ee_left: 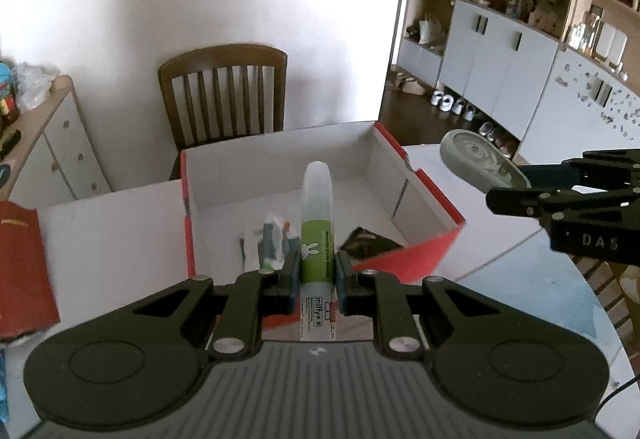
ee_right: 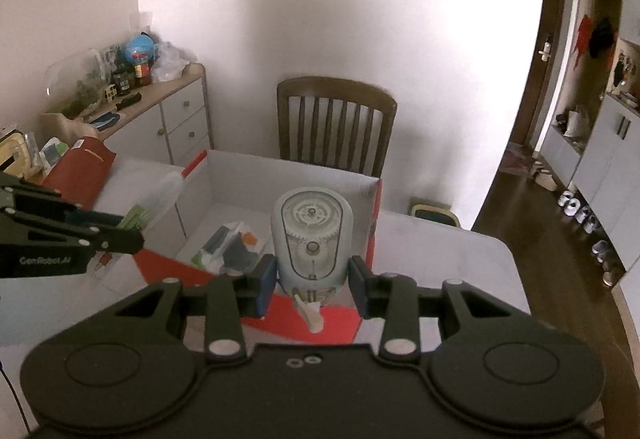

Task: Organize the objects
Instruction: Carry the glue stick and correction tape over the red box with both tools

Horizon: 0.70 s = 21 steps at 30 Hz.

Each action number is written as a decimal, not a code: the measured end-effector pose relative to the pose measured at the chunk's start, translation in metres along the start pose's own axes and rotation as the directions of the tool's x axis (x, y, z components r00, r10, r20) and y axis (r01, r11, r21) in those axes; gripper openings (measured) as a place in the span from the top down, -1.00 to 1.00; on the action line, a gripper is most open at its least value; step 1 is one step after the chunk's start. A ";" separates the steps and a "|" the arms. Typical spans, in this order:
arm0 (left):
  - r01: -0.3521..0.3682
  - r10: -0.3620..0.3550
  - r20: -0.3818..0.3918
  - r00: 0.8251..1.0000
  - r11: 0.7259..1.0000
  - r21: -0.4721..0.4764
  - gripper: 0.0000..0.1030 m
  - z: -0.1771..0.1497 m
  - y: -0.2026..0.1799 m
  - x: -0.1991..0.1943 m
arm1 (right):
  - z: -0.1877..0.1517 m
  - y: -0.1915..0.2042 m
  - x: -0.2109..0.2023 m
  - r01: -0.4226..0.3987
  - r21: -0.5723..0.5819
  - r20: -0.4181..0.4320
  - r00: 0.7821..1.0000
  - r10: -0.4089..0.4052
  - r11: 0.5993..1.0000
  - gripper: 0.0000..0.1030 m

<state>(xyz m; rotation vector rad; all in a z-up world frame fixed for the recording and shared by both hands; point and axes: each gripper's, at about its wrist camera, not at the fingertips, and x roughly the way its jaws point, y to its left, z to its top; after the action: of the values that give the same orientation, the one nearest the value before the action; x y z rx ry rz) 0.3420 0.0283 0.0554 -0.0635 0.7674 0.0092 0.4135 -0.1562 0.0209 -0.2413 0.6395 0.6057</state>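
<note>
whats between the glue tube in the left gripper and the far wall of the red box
In the left wrist view, the glue tube points over the open red box. Between its tip and the far wall lies only bare white box floor; the small packets lie lower left.

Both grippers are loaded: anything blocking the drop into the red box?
Nothing visible does. The left gripper holds the glue stick and the right gripper the correction tape above the open red box; small items cover only part of its floor.

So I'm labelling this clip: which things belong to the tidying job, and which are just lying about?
In the job: green glue tube in left tongs; correction tape dispenser in right tongs; red box.
Lying about: chair, shoes, sideboard clutter.
</note>
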 end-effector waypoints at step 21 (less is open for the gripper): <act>-0.066 0.064 -0.152 0.986 0.998 -0.012 0.68 0.051 0.000 0.128 | 0.021 -0.009 0.119 -0.051 -0.077 -0.123 0.992 0.041 0.996 0.29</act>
<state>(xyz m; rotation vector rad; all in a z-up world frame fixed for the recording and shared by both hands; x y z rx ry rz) 0.4698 0.0297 0.0035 -0.0556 0.9212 0.0736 0.5051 -0.1011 -0.0369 -0.3411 0.7407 0.6651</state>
